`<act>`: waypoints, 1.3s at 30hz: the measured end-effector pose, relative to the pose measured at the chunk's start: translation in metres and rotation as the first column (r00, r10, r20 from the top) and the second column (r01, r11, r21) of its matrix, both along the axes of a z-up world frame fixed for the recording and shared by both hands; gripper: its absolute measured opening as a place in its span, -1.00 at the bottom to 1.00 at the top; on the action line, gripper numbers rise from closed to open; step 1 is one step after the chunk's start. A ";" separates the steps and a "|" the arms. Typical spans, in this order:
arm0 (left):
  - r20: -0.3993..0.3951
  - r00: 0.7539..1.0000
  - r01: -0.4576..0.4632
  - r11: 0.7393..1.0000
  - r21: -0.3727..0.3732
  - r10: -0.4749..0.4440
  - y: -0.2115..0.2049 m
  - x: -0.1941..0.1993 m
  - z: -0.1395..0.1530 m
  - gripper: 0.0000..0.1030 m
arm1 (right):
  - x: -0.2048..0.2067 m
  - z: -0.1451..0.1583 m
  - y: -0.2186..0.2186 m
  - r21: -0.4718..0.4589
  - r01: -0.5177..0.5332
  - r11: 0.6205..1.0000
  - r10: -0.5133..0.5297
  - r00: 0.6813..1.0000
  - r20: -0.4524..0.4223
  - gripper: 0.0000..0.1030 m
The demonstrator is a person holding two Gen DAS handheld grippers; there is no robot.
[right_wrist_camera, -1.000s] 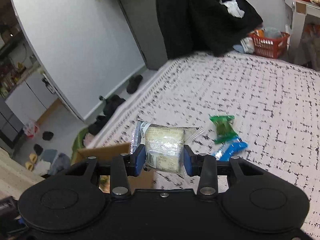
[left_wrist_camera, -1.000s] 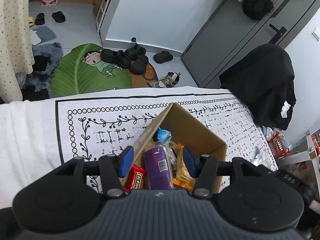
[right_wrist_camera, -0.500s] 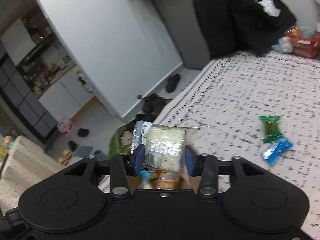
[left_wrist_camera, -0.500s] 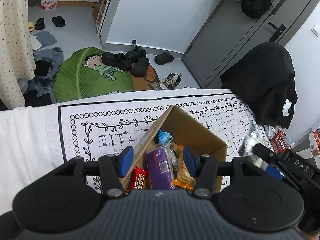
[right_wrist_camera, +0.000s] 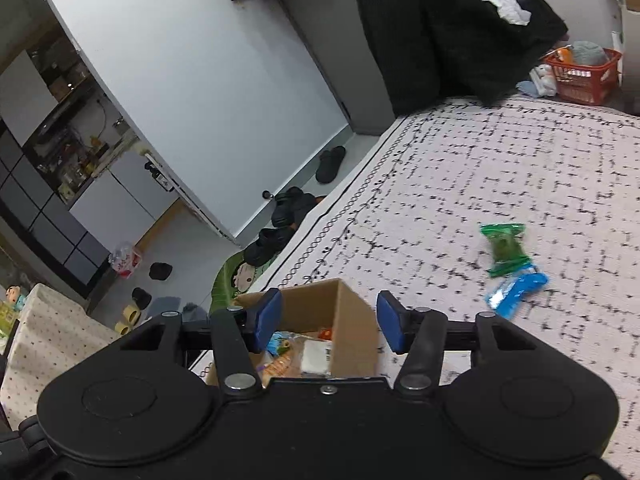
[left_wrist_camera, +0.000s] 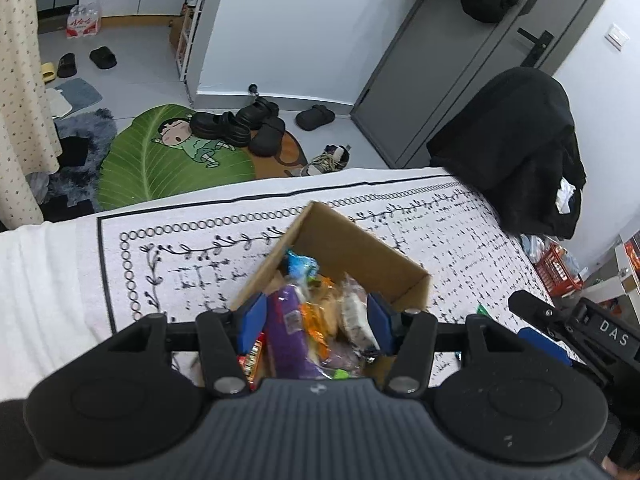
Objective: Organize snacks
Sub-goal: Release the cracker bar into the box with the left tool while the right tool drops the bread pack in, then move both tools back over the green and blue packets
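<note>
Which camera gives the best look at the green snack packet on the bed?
The right wrist view: the green packet lies whole on the bedspread, touching a blue packet. The left wrist view shows only a green sliver behind that gripper's frame.

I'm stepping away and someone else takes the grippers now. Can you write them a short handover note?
Left gripper: jaws open, empty, hovering over the cardboard box.
Right gripper: jaws open, empty, also above the box.
Done: the box on the patterned bedspread already holds several snacks, including a purple packet, an orange one and a pale clear-wrapped one.
Left: a green packet and a blue packet lie side by side on the bedspread, to the right of the box. Pick each up and drop it in.
</note>
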State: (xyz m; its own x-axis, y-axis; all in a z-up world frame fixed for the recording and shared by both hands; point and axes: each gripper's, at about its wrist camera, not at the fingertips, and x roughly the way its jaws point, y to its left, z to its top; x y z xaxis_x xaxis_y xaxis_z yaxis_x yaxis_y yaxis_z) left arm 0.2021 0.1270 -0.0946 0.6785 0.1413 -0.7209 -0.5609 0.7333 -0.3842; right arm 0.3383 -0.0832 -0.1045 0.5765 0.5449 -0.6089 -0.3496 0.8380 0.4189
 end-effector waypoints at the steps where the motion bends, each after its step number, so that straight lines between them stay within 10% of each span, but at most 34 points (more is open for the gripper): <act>1: 0.001 1.000 0.008 1.000 0.003 -0.008 -0.005 0.002 0.000 0.08 | 0.000 0.001 -0.005 -0.004 0.005 1.000 -0.005 1.000 0.003 0.08; 13: -0.005 0.998 0.065 0.997 0.047 -0.064 -0.067 0.027 0.006 0.53 | 0.004 0.001 -0.073 -0.024 0.077 0.997 -0.078 0.997 -0.018 0.39; 39: -0.038 0.981 0.192 0.981 0.019 -0.191 -0.149 0.112 -0.011 0.81 | 0.068 -0.053 -0.154 -0.035 0.220 0.975 -0.223 0.958 -0.179 0.99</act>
